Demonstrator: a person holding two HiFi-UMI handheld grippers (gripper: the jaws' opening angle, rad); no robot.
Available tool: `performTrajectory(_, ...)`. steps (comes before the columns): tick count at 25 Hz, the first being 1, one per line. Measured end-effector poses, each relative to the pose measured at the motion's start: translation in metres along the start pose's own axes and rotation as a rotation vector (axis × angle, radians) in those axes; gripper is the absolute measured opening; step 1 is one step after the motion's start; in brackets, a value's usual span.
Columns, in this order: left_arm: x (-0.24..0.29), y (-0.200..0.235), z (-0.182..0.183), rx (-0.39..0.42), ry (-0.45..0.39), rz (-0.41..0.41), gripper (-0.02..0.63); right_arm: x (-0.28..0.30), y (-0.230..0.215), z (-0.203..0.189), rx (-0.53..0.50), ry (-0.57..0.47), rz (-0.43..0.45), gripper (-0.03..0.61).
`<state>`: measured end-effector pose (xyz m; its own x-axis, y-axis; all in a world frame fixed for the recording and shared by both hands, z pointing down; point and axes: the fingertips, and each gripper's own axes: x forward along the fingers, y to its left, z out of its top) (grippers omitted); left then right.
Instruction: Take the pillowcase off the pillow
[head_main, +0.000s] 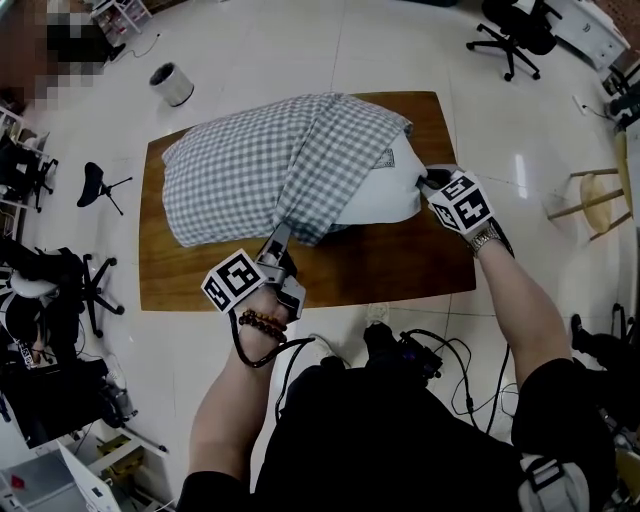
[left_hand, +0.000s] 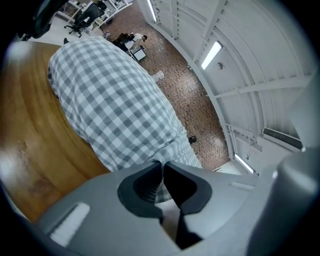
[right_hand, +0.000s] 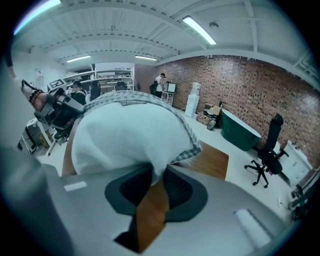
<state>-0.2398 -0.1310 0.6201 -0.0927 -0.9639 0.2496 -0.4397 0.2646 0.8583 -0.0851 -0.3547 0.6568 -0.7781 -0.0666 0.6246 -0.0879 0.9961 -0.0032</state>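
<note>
Left tool (head_main: 278, 240) at the pillow's 6 o'clock pinches the checked pillowcase (head_main: 250, 165) hem; right tool (head_main: 425, 182) at 3 o'clock nips the white pillow (head_main: 385, 185) corner. On the worktop (head_main: 400, 265), the 3 o'clock end is bared — most is still covered.

The pillowcase (head_main: 260, 170) is soft woven check cloth; the pillow (head_main: 385, 190), smooth matt white cloth. The desk (head_main: 400, 265) is brown wood with a dull sheen, the floor (head_main: 300, 50) glossy pale tile.
</note>
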Motion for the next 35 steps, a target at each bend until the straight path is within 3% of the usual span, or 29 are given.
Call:
performTrajectory(4, -0.024, -0.011, 0.002, 0.034, 0.033, -0.030, 0.112, -0.009, 0.028, -0.008, 0.003, 0.059, 0.016, 0.166)
performTrajectory(7, -0.058, -0.011, 0.003, 0.076, 0.058, -0.056, 0.151, -0.022, 0.059, -0.023, 0.022, 0.092, -0.003, 0.176)
performTrajectory(14, -0.089, -0.029, 0.009, 0.167, 0.125, -0.112, 0.158, -0.064, 0.079, -0.021, 0.074, 0.083, -0.106, 0.176)
performTrajectory(24, -0.134, -0.077, 0.023, 0.326, 0.244, -0.186, 0.158, -0.119, 0.139, 0.009, 0.058, 0.064, -0.226, 0.176)
performTrajectory(35, -0.094, -0.148, 0.046, 0.491, 0.338, -0.248, 0.158, -0.126, 0.110, 0.031, 0.059, 0.047, -0.250, 0.175)
